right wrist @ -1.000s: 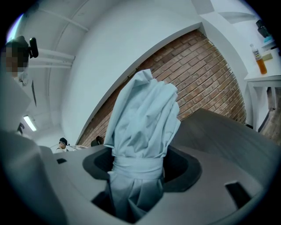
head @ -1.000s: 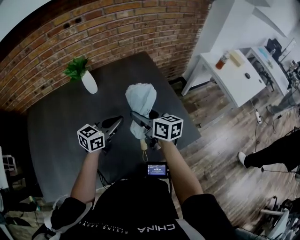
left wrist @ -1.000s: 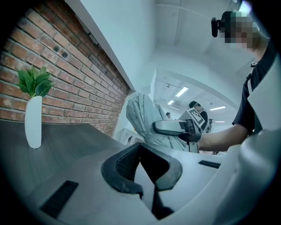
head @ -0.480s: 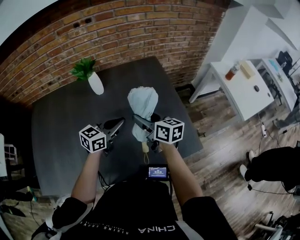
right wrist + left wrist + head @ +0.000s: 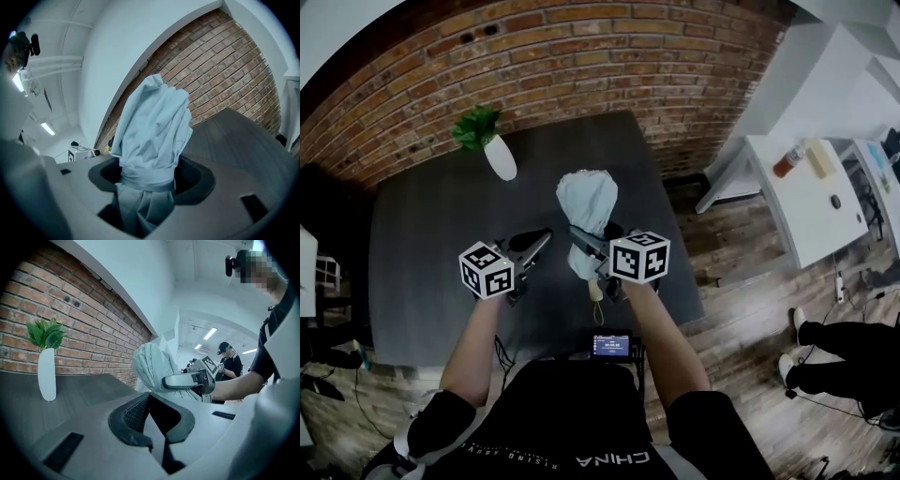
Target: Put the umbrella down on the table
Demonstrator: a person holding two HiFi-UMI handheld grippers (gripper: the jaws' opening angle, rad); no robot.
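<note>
Above the table [image 5: 422,244], folded umbrella [image 5: 586,197] gripped between wide-spread jaws of the right hand-held gripper [image 5: 592,242]

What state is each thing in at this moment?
umbrella: folded, strapped, held above the table.
right hand-held gripper: shut on the umbrella.
left hand-held gripper: shut, empty.
vase with plant: upright on the table.
</note>
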